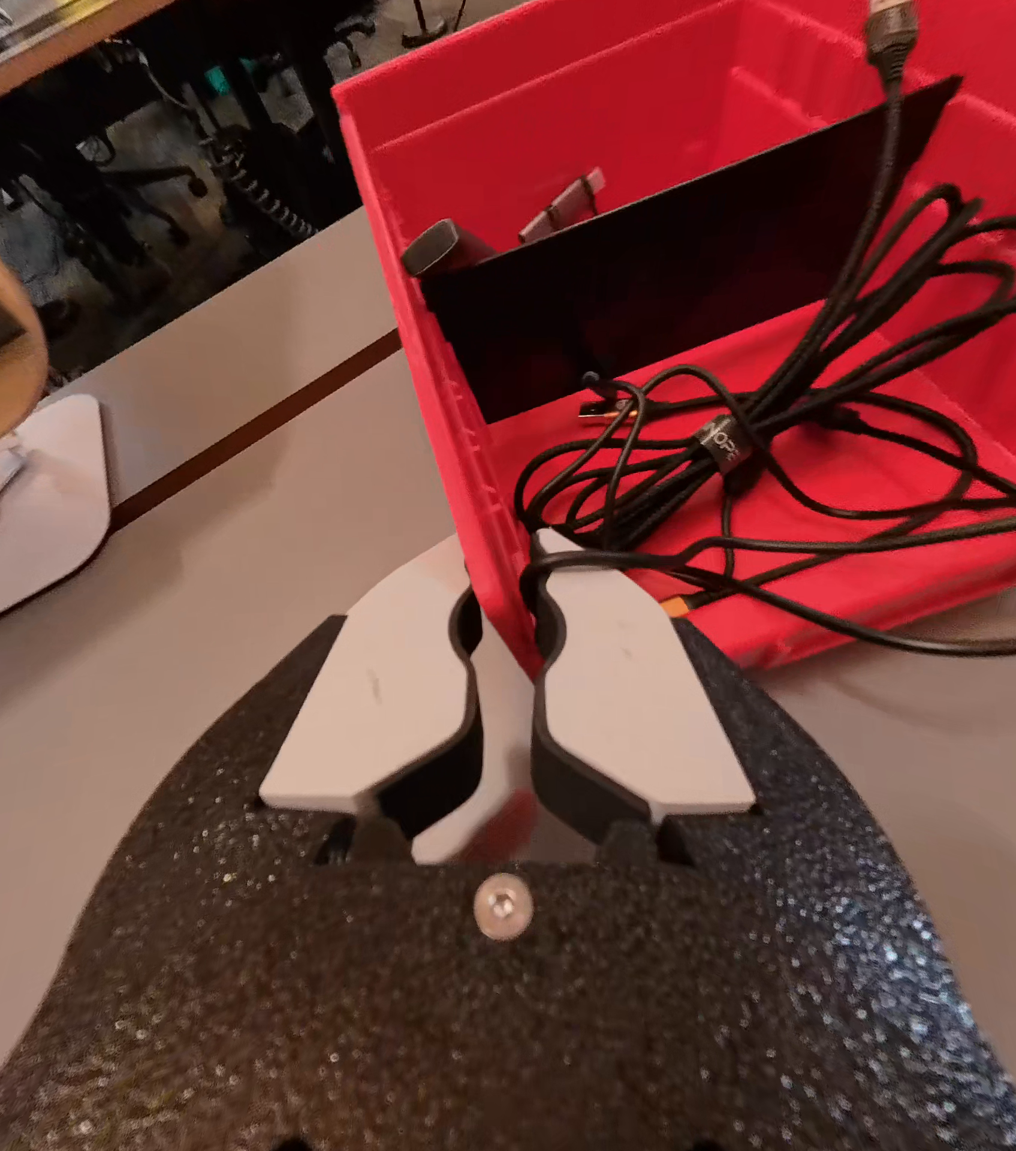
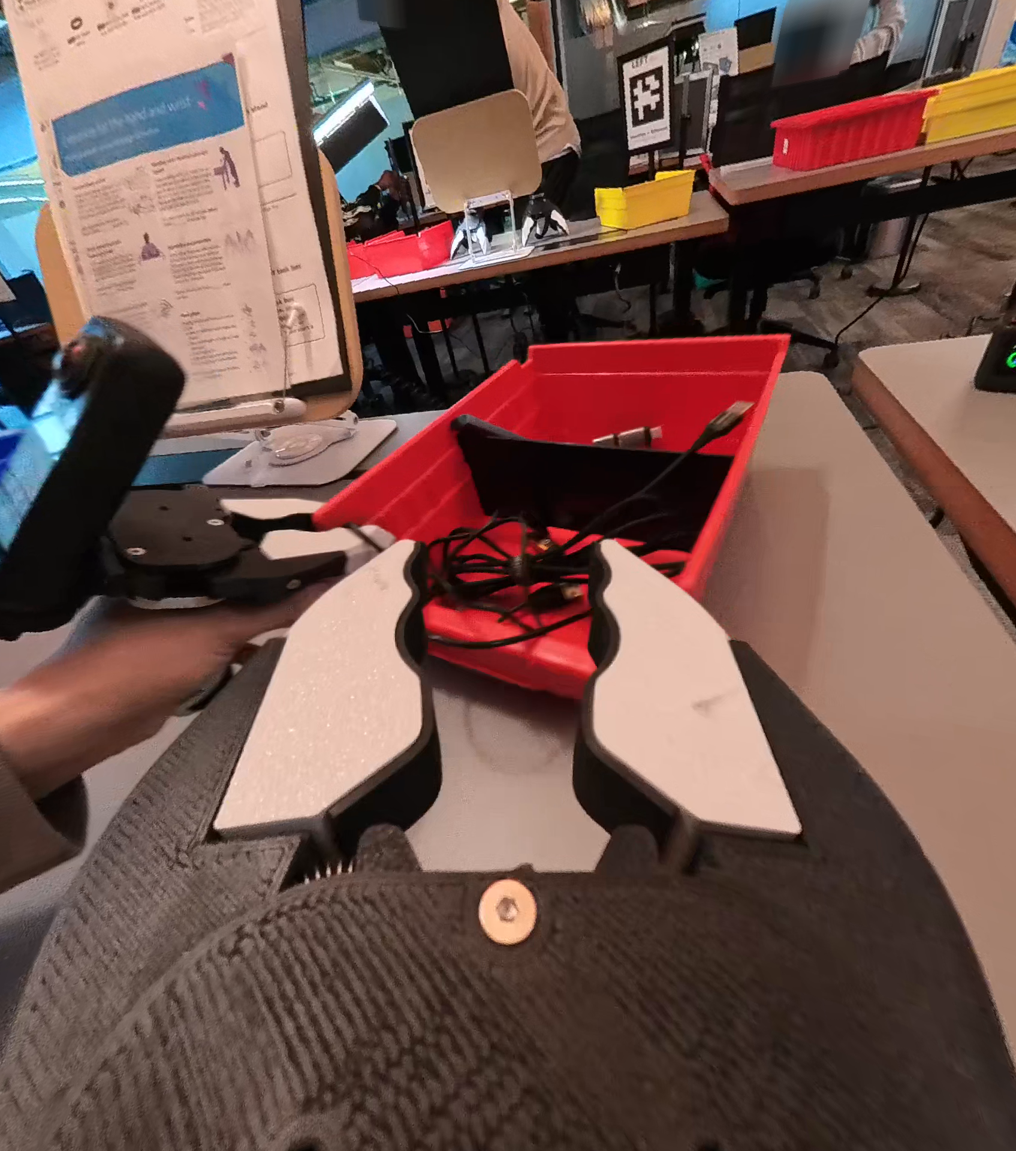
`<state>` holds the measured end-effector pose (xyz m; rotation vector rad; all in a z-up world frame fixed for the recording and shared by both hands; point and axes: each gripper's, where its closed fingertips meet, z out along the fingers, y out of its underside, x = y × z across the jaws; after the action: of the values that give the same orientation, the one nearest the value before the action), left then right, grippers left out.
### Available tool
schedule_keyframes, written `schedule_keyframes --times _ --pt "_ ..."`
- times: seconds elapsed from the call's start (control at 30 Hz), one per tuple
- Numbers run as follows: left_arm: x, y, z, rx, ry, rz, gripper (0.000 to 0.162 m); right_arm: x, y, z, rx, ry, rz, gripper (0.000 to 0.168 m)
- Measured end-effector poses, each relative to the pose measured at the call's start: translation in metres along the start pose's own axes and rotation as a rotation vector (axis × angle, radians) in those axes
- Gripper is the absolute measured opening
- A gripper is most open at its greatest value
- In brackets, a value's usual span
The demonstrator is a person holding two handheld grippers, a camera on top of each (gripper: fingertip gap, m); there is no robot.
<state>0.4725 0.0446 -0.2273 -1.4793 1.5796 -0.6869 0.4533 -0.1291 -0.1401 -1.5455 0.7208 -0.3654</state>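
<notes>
Left gripper (image 1: 505, 579): its 2 fingers are clamped on the near-left wall of the red bin (image 1: 496, 498), which is tilted up at that corner. A black cable bundle (image 1: 742, 454) lies in the bin's near compartment, just ahead of these fingers; 1 loop drapes over the right finger. A black divider (image 1: 648, 299) stands beyond it. Right gripper (image 2: 508, 579): fingers apart, holding nothing, hovering over the grey table (image 2: 866, 623) before the bin.

Black textured hand-held gripper (image 2: 508, 579) w/ grey fingers (image 2: 331, 691), silver screw (image 2: 506, 911)
</notes>
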Motion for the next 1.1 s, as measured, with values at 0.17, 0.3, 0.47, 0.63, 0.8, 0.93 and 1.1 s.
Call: schedule_keyframes --times 0.17,0.3,0.47,0.63,0.8,0.93,1.1 --pt "-0.029 0.031 -0.039 -0.008 0.054 0.046 0.010 -0.004 -0.017 -0.009 0.039 0.008 -0.015 0.049" --pt "-0.056 0.068 -0.092 0.017 0.118 0.035 0.008 -0.030 -0.030 -0.010 0.049 -0.032 -0.087 0.050" --pt "-0.094 0.129 -0.179 0.030 0.175 0.050 0.007 -0.102 -0.031 0.001 0.010 -0.183 -0.202 0.057" --pt "-0.141 0.194 -0.271 0.003 0.189 -0.025 0.005 -0.209 -0.021 0.020 0.007 -0.402 -0.278 0.075" --pt "-0.180 0.251 -0.353 -0.046 0.187 -0.020 0.005 -0.333 -0.006 0.070 -0.088 -0.627 -0.244 0.095" --pt "-0.213 0.288 -0.401 -0.051 0.136 -0.090 0.005 -0.434 0.020 0.119 -0.211 -0.781 -0.249 0.100" --pt "-0.251 0.323 -0.446 -0.031 0.028 -0.166 0.005 -0.511 0.070 0.179 -0.381 -0.772 -0.236 0.095"
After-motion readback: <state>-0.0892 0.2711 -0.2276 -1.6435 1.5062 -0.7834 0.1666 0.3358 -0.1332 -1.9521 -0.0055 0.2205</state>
